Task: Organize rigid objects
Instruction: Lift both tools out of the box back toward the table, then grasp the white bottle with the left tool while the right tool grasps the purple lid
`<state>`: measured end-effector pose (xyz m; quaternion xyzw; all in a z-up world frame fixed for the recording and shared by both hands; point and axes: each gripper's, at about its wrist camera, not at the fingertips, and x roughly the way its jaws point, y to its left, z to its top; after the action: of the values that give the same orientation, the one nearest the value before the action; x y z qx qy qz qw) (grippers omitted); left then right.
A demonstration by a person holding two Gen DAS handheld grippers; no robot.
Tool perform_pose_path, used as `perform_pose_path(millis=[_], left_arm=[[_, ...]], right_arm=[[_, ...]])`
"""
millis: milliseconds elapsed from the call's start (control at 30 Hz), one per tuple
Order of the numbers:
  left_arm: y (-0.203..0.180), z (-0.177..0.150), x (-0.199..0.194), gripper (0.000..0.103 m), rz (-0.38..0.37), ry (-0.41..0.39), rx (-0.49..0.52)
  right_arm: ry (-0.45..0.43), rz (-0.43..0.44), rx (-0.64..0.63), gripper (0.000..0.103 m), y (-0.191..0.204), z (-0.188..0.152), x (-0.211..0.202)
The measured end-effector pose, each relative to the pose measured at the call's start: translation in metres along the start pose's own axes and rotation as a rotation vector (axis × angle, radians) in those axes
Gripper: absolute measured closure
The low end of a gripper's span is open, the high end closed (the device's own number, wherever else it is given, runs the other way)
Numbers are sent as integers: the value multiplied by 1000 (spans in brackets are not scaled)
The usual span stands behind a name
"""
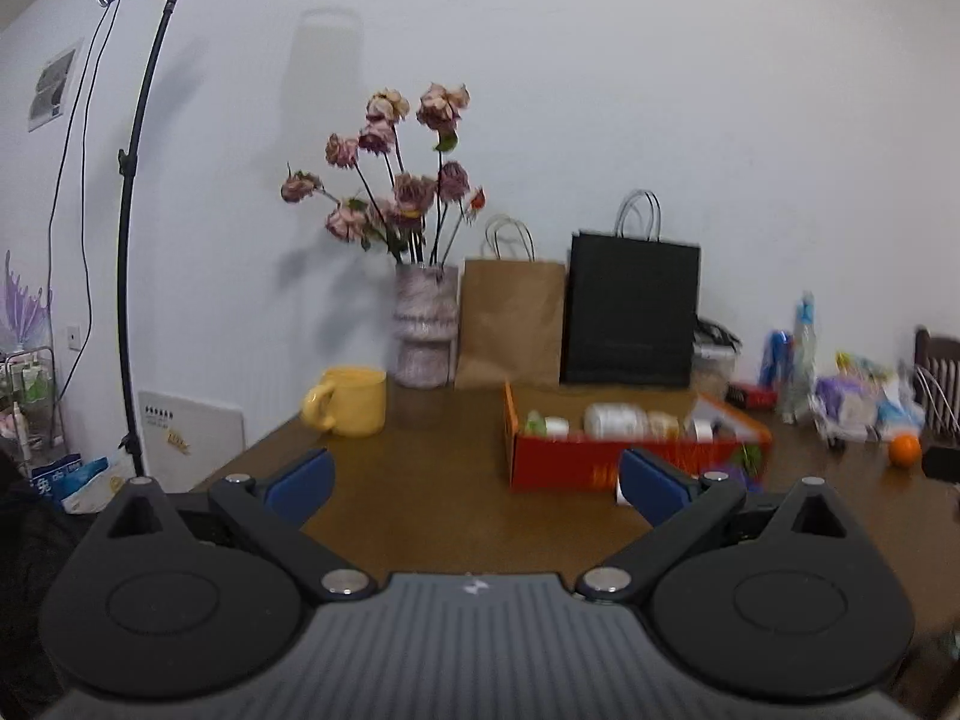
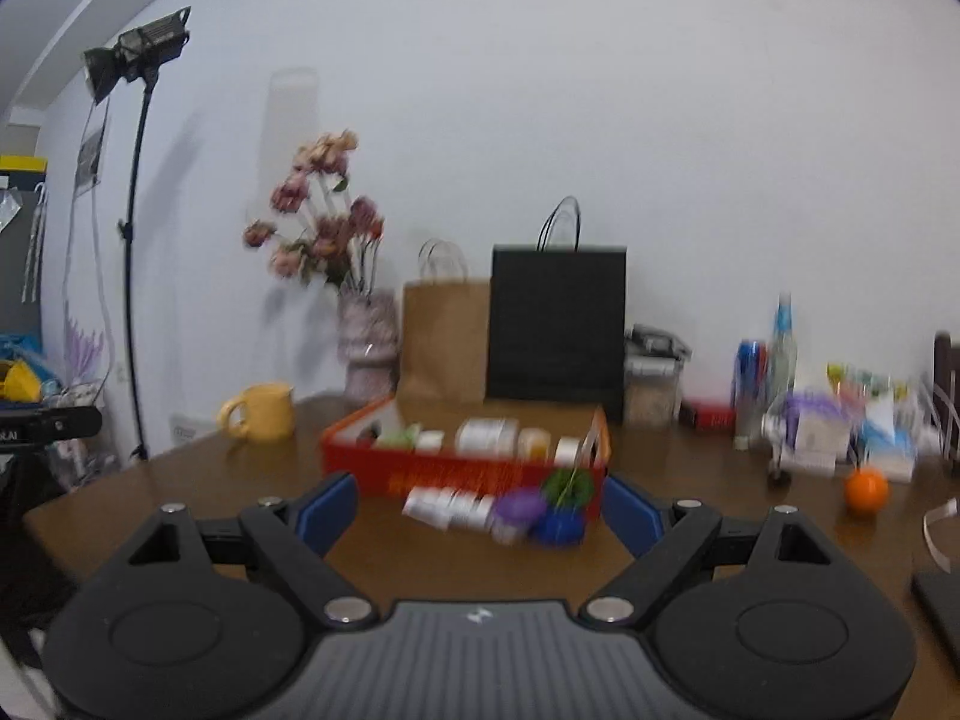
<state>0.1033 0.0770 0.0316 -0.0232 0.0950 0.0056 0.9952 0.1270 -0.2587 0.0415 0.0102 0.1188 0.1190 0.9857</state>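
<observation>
Two grippers, left (image 1: pixel 477 483) and right (image 2: pixel 480 510), both spread wide, gripping nothing. Between the right's fingers: white bottle (image 2: pixel 447 507) on its side, long axis left–right, purple jar (image 2: pixel 517 513), blue pot (image 2: pixel 561 525) — all against the red box (image 2: pixel 468 474). Beyond: yellow mug (image 1: pixel 348 401), vase (image 1: pixel 425 327), paper bags (image 1: pixel 510 324).

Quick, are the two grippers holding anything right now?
Left gripper: open, holding nothing, above the table.
Right gripper: open, holding nothing, facing the red box.
</observation>
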Motion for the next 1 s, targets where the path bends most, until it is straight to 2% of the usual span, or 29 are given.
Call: perform_pose_path(millis=[100,200,333,467,633,733,800,867,933,1000], left_arm=[[2,-7,-16,0,-22,28,5],[-6,-4,-12,0,-68,30,26],[-23,-16,8,0,-111,55,46],[-42,-29,41,0,-185,110,91],[-61,-17,102,1,-278,116,203],[-75,-5,154,8,-374,121,246],[-88,-2,189,22,-456,155,266],[-103,-3,225,30,-536,189,296],[-121,-10,259,33,-584,224,354],[-137,-17,289,33,-593,243,430]], right_arm=[[-4,38,48,14,10,-19,-30],[16,21,19,14,19,-28,-40],[39,-16,-48,14,18,-31,-25],[87,-22,-7,14,0,-34,7],[120,-34,3,14,-23,-34,55],[129,-25,3,17,-38,-29,89],[148,-7,18,22,-51,-24,115],[167,10,40,24,-63,-19,142],[166,21,31,24,-69,-15,164],[169,30,13,24,-74,-11,188]])
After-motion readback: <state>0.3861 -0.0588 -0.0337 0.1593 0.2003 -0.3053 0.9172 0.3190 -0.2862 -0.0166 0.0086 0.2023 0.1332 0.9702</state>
